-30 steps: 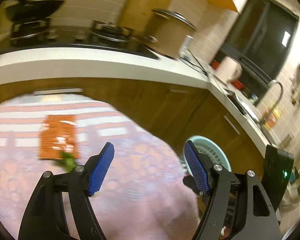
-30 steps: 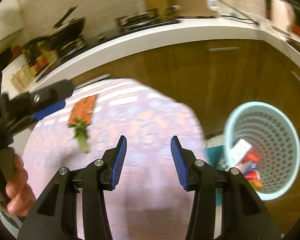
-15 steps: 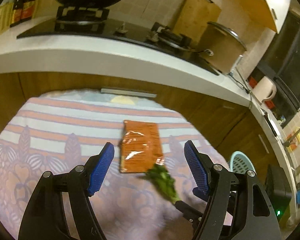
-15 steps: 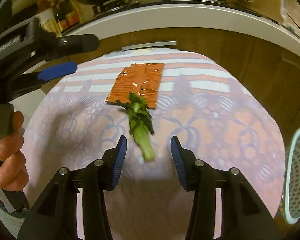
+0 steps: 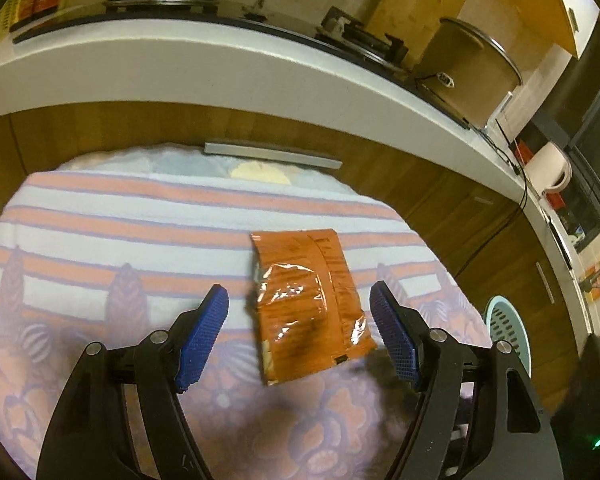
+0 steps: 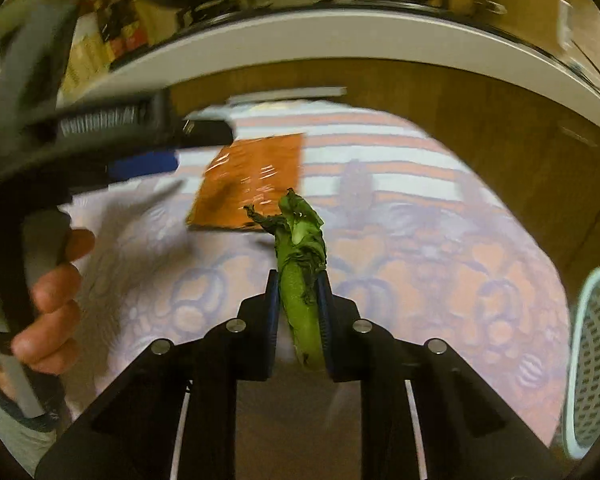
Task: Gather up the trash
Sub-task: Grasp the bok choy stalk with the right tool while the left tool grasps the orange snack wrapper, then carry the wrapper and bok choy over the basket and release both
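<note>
An orange foil wrapper point(image 5: 308, 300) lies flat on the patterned cloth of a round table point(image 5: 100, 216). My left gripper point(image 5: 300, 340) is open, its blue pads on either side of the wrapper's near end, just above it. My right gripper point(image 6: 298, 300) is shut on a green vegetable stalk point(image 6: 300, 264), whose wilted leafy end points toward the wrapper point(image 6: 252, 184). The left gripper shows blurred at the left of the right wrist view point(image 6: 140, 160). A light blue perforated trash basket point(image 6: 592, 360) stands on the floor to the right; it also shows in the left wrist view point(image 5: 508, 332).
A white kitchen counter point(image 5: 220, 64) on wooden cabinets curves behind the table, with a stove, a pot and a kettle on it. The table edge drops off toward the basket on the right.
Both grippers swung left from the basket to the table. My right gripper closed on the green stalk. My left gripper moved in over the orange wrapper and stays open.
</note>
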Demonstrator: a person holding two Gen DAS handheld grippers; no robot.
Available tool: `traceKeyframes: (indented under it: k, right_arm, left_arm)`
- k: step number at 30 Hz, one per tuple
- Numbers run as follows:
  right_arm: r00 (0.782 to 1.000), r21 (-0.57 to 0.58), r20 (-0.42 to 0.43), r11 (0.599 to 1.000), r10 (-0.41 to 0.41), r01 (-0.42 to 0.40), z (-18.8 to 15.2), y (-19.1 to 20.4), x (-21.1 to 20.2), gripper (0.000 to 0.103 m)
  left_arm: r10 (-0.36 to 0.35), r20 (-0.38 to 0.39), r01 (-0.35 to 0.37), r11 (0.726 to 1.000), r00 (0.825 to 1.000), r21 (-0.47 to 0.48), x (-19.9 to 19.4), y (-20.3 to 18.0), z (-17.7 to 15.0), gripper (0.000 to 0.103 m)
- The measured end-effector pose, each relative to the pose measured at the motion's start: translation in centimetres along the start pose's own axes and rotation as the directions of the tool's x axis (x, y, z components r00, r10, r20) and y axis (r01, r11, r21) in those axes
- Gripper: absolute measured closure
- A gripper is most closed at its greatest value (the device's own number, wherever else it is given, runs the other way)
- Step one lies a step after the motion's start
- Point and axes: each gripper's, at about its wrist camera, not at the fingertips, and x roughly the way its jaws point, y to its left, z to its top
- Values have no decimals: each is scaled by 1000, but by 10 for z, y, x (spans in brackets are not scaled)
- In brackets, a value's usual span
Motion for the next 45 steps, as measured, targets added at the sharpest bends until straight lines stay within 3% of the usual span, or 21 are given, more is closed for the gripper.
traceKeyframes:
  k: [6, 12, 14, 18, 21, 27, 37, 45]
  right_arm:
    - [998, 71, 46, 997, -44, 41, 0, -37, -27, 88]
    - [997, 96, 47, 994, -54, 50, 2, -51, -26, 88]
    - [998, 104, 46, 994, -51, 46, 1, -54, -25, 88]
    - [998, 117, 45, 992, -53, 47, 0, -59, -22, 88]
    - [997, 117, 54, 992, -58, 51, 2, -60, -22, 88]
    - [994, 117, 91, 992, -66, 55, 5, -62, -34, 88]
    - [983, 158, 152, 985, -100, 76, 5, -81, -71, 88]
    - [972, 203, 191, 974, -139, 99, -3, -104, -107, 88]
  left_arm:
    - [59, -51, -57, 997, 997, 49, 28, -23, -4, 25]
    - [165, -27, -160, 978, 986, 132, 43, -44, -13, 22]
    - [186, -15, -181, 970, 983, 161, 45, -48, -15, 25]
    - [260, 18, -257, 941, 966, 221, 46, -55, -19, 47]
    - [227, 33, -229, 946, 973, 230, 41, -57, -21, 63]
    - [175, 46, -180, 958, 984, 224, 28, -57, -22, 78]
    - [58, 88, -78, 966, 994, 248, -7, -97, -25, 80]
    - [-56, 92, 24, 948, 994, 317, -24, -156, -37, 80]
